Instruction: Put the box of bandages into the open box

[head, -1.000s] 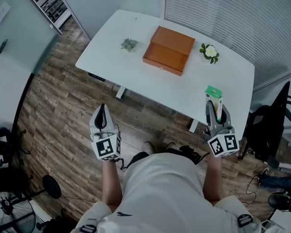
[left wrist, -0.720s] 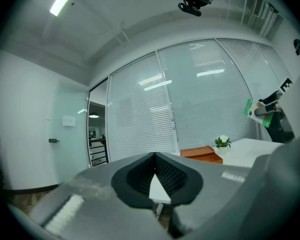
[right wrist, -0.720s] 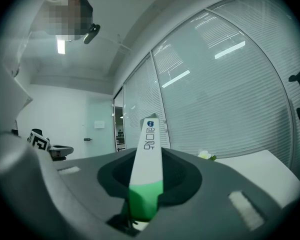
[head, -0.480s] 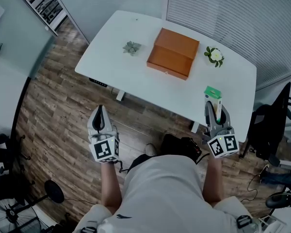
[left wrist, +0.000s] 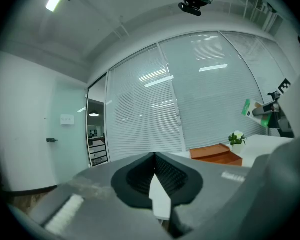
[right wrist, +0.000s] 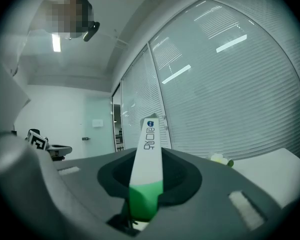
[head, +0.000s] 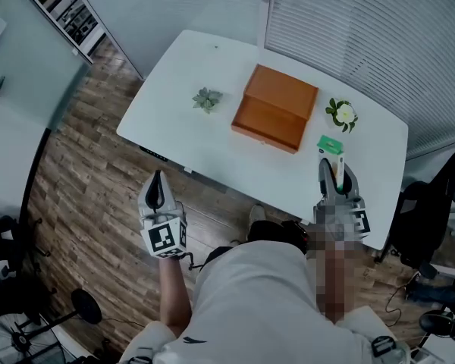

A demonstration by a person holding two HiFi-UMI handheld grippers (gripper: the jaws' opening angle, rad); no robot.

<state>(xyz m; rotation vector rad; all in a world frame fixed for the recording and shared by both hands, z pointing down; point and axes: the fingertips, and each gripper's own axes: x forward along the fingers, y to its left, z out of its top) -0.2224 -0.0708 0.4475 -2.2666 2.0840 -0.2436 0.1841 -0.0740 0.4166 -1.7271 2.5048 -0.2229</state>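
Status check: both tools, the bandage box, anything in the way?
Left tool shut, empty, over the floor. Right tool shut on bandage box, above table, short of wooden box. Flower pot stands just beyond it, right of wooden box.

The person holds both arms forward, the left forearm (head: 174,287) and the right forearm (head: 330,294) roughly parallel and well apart. The left tongs (head: 158,182) point level toward the far side, their jaws pressed together with nothing between them (left wrist: 155,171), and their marker cube (head: 165,237) sits at the near end. The right tongs (head: 336,171) also point level and reach farther ahead than the left. Their jaws are clamped on the box of bandages (right wrist: 147,149), which stands upright between them and sticks out past the tips (head: 331,149).
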